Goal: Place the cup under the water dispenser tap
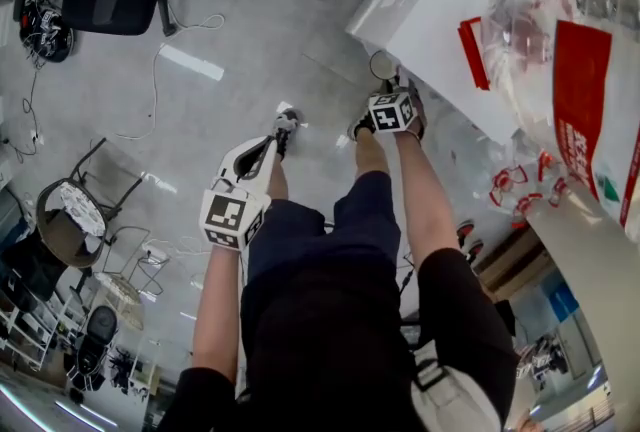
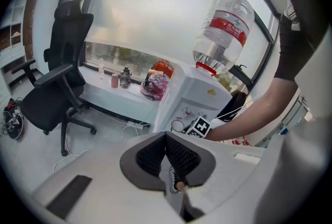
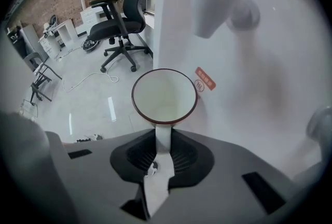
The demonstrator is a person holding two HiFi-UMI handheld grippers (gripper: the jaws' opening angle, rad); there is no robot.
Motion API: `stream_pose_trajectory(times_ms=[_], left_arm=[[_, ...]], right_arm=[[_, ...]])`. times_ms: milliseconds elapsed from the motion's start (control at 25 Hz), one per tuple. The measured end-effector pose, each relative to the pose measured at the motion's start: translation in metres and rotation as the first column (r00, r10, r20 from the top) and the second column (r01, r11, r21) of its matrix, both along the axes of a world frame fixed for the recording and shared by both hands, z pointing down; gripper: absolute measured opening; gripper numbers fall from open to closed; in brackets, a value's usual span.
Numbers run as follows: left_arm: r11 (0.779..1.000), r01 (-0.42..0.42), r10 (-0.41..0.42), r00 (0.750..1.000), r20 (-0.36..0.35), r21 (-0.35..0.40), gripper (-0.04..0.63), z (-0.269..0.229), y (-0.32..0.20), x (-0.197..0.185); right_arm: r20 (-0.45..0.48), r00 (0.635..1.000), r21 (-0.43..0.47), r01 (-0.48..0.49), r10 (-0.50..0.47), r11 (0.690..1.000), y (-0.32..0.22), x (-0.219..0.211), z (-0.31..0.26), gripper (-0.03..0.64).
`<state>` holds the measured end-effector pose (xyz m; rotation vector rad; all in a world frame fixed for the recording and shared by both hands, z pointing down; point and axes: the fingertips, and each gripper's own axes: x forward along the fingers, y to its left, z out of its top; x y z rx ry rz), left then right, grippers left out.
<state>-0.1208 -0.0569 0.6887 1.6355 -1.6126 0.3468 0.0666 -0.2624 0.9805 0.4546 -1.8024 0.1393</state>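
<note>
1. The right tongs (image 3: 163, 140) pinch the white cup (image 3: 164, 94) by its handle. The cup, dark red round the rim, juts out ahead of the tips with its open mouth turned back up towards the hand
2. The cup hangs in the air just in front of the white face of the water dispenser (image 3: 270, 78), and I can see nothing under it
3. The tap (image 3: 210, 8) sits above the cup and a little to its right, so the mouth is not yet squarely beneath the spout
4. The left tongs (image 2: 166, 137) are pressed together on nothing. They are held well back from the dispenser and aimed towards the floor (image 1: 230, 40), so the right hand is plainly the nearer one and the only one carrying
5. To my eye, the coming move is a short sideways shift that brings the mouth in line under the spout while the cup's axis stays upright. I cannot see the ledge it would land on
</note>
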Motion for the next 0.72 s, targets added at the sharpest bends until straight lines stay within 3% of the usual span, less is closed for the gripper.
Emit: stream_pose_trajectory(times_ms=[720], left_arm=[[1.0,0.002,-0.003,1.0,-0.009,-0.007,0.0,0.009,0.008,0.003]], right_arm=[[-0.009,0.996,-0.003,-0.086,0.086,0.996,-0.01,-0.001,0.021,0.061]])
